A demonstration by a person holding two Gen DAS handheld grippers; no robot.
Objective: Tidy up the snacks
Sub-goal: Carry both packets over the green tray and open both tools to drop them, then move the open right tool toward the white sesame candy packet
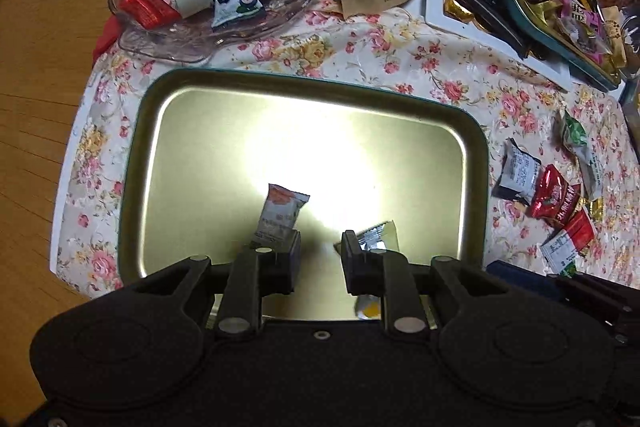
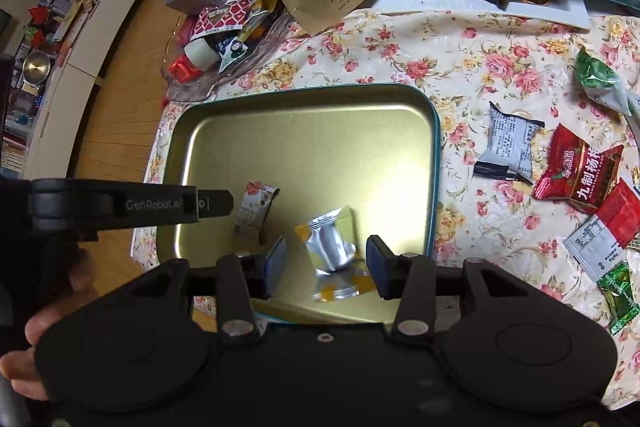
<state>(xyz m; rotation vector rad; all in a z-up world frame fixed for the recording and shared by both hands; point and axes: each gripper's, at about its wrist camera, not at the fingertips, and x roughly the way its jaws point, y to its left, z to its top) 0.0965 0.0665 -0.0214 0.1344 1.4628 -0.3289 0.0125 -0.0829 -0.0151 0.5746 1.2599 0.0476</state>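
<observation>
On the floral counter [image 2: 460, 67] sits a gold tray [image 2: 320, 131] holding a white packet [image 1: 280, 213] and a silver packet [image 2: 332, 247], over which both tools, left [image 1: 320, 259] and right [image 2: 326, 263], hang released, the silver packet seemingly loose between the right's fingers.

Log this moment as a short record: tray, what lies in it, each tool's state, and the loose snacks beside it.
tray: gold tin tray with teal rim, on the floral tablecloth
in tray: white-and-orange packet; silver-and-yellow packet
left tool: open, nothing between its fingers, above the tray
right tool: open, the silver-and-yellow packet lies between its fingers, not pressed
loose snacks: red packet, grey-and-black packet and green packet on the cloth, on the picture's right of the tray
</observation>
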